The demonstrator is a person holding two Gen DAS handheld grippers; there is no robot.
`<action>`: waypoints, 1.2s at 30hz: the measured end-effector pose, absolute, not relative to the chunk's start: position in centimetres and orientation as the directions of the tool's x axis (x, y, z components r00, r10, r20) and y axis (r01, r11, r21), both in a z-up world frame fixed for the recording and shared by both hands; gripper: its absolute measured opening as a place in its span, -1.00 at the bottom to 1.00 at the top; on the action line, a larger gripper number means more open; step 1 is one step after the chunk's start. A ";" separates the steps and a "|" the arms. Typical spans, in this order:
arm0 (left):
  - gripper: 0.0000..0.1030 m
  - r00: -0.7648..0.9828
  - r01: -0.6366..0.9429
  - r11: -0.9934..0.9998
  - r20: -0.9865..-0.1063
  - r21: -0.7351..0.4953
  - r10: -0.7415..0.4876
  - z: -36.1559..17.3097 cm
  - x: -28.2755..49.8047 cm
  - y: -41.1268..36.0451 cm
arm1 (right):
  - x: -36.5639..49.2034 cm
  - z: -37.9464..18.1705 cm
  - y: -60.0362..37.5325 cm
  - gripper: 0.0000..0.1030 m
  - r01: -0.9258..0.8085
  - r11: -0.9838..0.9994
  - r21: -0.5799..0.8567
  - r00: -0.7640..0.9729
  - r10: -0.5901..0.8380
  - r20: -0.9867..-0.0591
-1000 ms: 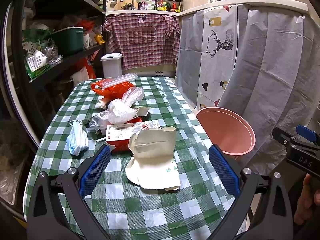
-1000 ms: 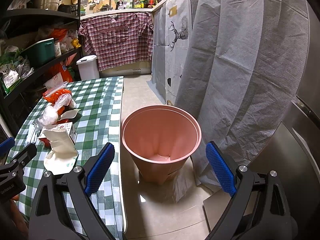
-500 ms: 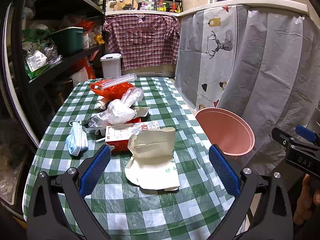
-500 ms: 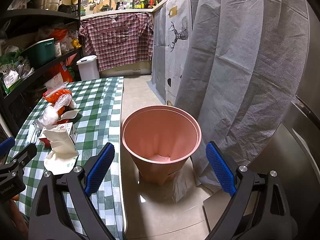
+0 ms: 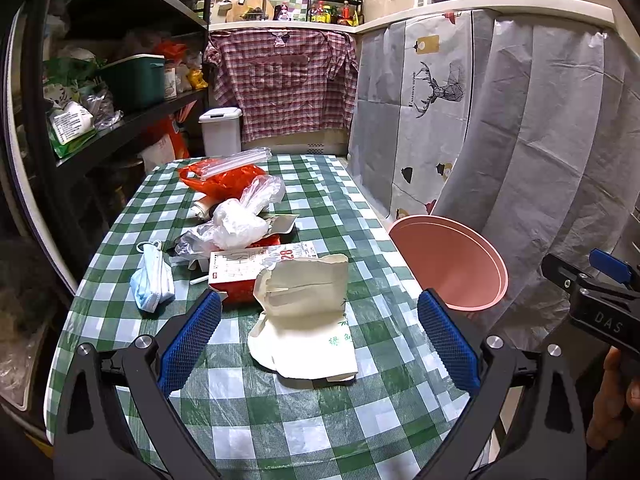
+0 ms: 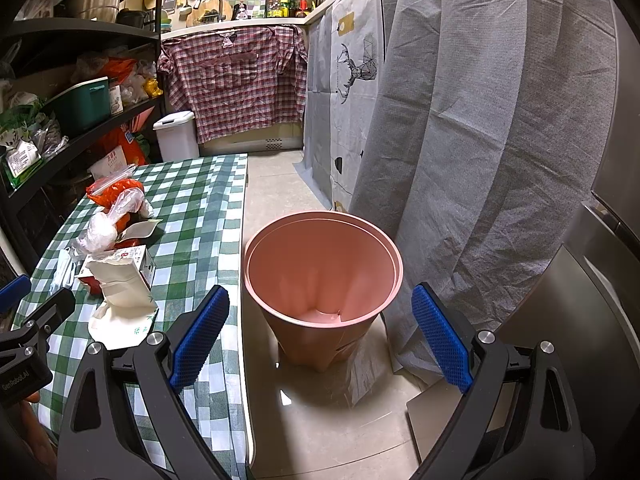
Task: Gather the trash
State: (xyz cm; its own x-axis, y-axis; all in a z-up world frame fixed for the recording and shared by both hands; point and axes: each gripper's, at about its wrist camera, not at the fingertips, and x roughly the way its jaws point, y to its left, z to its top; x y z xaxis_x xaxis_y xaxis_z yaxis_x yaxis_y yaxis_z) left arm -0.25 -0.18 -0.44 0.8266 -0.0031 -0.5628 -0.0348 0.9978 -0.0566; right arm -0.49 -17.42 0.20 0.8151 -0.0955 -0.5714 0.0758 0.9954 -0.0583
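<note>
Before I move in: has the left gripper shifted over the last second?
No. In the left wrist view the left gripper frames the cream paper bag and pink bin just as before; both fingers are wide apart.

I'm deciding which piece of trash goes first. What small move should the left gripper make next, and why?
Probably ease the open left gripper forward and down onto the crumpled paper bag: it lies nearest, right between the fingers, and the pink bin stands empty beside the table.
</note>
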 end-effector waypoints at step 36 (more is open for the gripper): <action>-0.56 0.813 -0.111 0.993 -0.578 -0.040 0.067 3.6 3.3 10.2 | 5.0 5.6 -7.7 -0.18 -0.323 0.943 0.085 0.805 0.321 -0.498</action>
